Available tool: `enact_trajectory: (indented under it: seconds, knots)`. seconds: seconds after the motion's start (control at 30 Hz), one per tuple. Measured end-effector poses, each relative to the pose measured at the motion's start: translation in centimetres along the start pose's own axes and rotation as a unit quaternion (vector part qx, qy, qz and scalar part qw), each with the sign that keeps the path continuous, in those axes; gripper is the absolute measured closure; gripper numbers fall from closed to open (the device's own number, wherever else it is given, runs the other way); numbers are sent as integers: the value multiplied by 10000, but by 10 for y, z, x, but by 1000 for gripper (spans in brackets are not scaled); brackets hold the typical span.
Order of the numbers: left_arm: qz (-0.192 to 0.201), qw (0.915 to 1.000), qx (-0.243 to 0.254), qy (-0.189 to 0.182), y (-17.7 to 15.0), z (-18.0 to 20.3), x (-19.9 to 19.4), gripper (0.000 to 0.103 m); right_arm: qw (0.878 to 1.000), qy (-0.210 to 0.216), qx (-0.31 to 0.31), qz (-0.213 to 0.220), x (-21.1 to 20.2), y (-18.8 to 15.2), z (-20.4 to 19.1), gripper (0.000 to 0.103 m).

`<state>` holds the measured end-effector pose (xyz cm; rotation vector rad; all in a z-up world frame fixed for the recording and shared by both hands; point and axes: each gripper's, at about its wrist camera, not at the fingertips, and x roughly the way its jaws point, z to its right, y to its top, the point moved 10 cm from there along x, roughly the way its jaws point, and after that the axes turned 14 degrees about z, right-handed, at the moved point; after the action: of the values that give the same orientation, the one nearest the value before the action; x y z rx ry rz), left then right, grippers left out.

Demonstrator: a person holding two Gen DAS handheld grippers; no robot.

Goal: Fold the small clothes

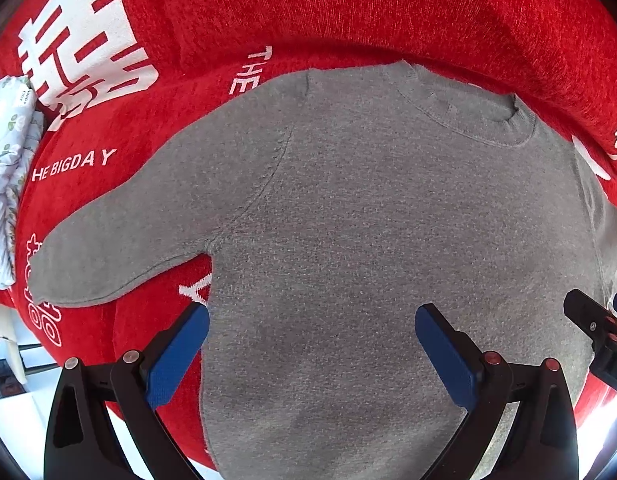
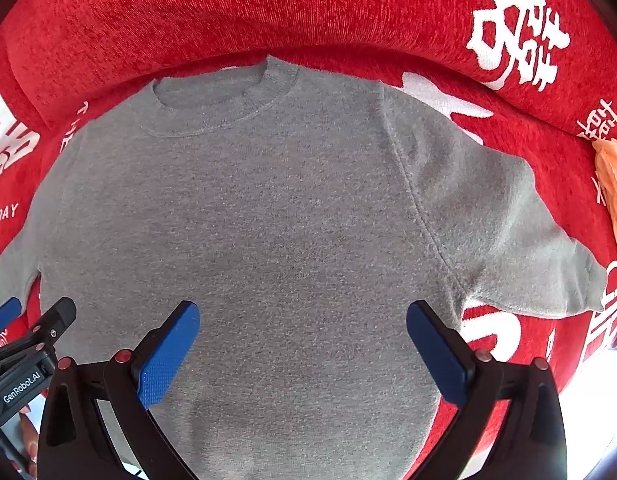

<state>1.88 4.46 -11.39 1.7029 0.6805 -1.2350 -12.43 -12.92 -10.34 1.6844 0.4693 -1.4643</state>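
Both sleeves of the grey sweater are spread flat on the red sofa cover, neckline toward its back edge; left gripper and right gripper are held wide, empty, above the hem.

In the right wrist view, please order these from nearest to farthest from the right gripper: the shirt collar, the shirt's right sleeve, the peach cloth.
From the right gripper, jaws open over the grey shirt:
1. Right sleeve, just right of the jaws.
2. Collar, straight ahead at the far end.
3. Peach cloth, at the far right edge.
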Motion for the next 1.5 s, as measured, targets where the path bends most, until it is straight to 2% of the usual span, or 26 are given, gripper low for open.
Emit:
enact_trajectory:
  seconds: [1.5]
  knots:
    - [28,10000,-68,36,-1,-11,0,0,10000,-59,2,-15,-1,-3,-1,0]
